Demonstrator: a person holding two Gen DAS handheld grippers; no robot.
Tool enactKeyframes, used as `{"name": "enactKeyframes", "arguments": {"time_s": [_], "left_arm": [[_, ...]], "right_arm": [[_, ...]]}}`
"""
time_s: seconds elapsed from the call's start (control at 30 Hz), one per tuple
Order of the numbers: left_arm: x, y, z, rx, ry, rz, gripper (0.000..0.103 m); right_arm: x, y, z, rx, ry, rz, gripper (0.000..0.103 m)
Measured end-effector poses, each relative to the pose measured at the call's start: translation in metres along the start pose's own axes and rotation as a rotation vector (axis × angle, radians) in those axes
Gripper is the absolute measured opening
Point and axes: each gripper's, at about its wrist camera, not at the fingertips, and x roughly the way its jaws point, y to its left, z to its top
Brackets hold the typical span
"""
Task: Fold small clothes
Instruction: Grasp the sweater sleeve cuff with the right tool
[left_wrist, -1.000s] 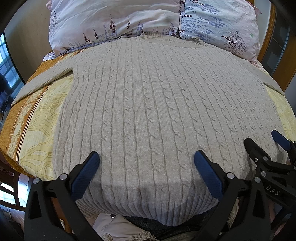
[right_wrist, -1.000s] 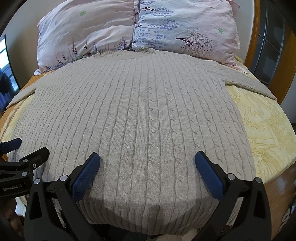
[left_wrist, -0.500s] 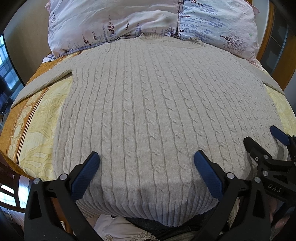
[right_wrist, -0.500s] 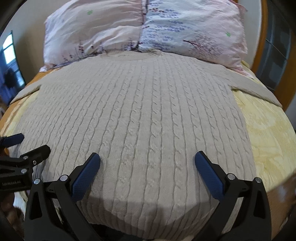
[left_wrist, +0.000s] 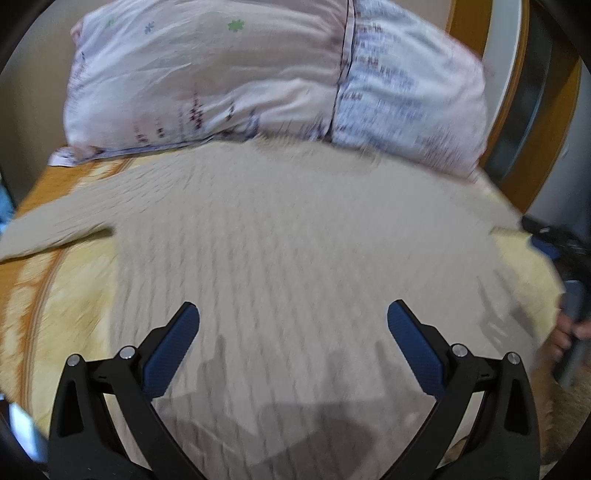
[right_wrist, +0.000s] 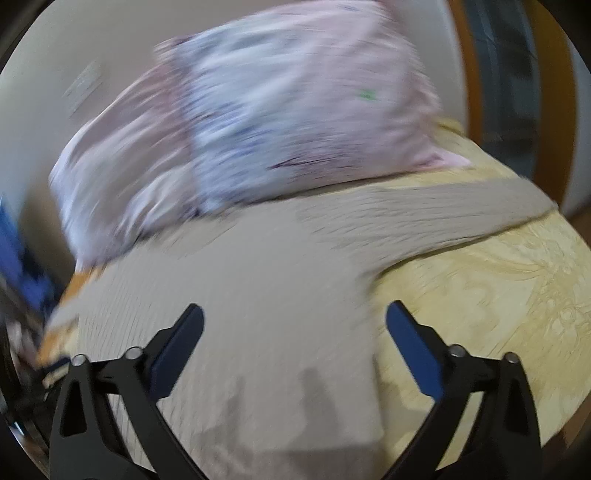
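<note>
A beige cable-knit sweater (left_wrist: 295, 236) lies flat on the bed, its collar toward the pillows. Its left sleeve (left_wrist: 55, 229) stretches out to the left. In the right wrist view the sweater (right_wrist: 258, 288) fills the left and middle, and its right sleeve (right_wrist: 443, 206) runs out to the right. My left gripper (left_wrist: 291, 325) is open and empty above the sweater's body. My right gripper (right_wrist: 293, 328) is open and empty above the sweater's right side edge. Both views are blurred by motion.
Two floral pillows (left_wrist: 229, 81) lie at the head of the bed. The yellow patterned bedspread (right_wrist: 498, 295) shows on either side of the sweater. A wooden door frame (left_wrist: 546, 110) stands at the right. The right hand and its gripper handle (left_wrist: 572, 332) show at the left wrist view's right edge.
Both grippers have moved forward from the hem up over the sweater. The right gripper has swung to the right, toward the right sleeve. Both stay open.
</note>
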Motion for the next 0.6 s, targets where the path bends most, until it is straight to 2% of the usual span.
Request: {"name": "enactKeyframes", "arguments": {"time_s": [0.03,0.07,0.1,0.2,0.27,0.33,0.47,0.6], "left_arm": [[0.001,0.004,0.006,-0.016,-0.010,-0.028,0.101],[0.002,0.007,0.012,-0.026,-0.020,-0.047,0.101],[0.003,0.008,0.019,-0.029,-0.033,-0.046,0.101],[0.008,0.007,0.035,0.018,-0.060,0.006,0.101],[0.013,0.005,0.044,0.056,-0.074,0.039,0.101],[0.023,0.004,0.053,0.088,-0.056,0.071,0.101],[0.042,0.007,0.063,0.061,0.000,0.021,0.101],[0.056,0.009,0.069,0.042,0.018,0.010,0.101]], "right_arm": [[0.005,-0.011,0.008,0.050,0.012,-0.001,0.085],[0.011,-0.025,0.016,0.115,0.029,-0.002,0.076],[0.020,-0.044,0.023,0.219,0.061,0.000,0.074],[0.037,-0.084,0.029,0.442,0.114,0.042,0.065],[0.046,-0.096,0.032,0.483,0.125,0.011,0.063],[0.057,-0.107,0.033,0.530,0.137,0.000,0.061],[0.072,-0.119,0.032,0.605,0.154,0.032,0.053],[0.072,-0.131,0.041,0.634,0.112,0.029,0.043]]}}
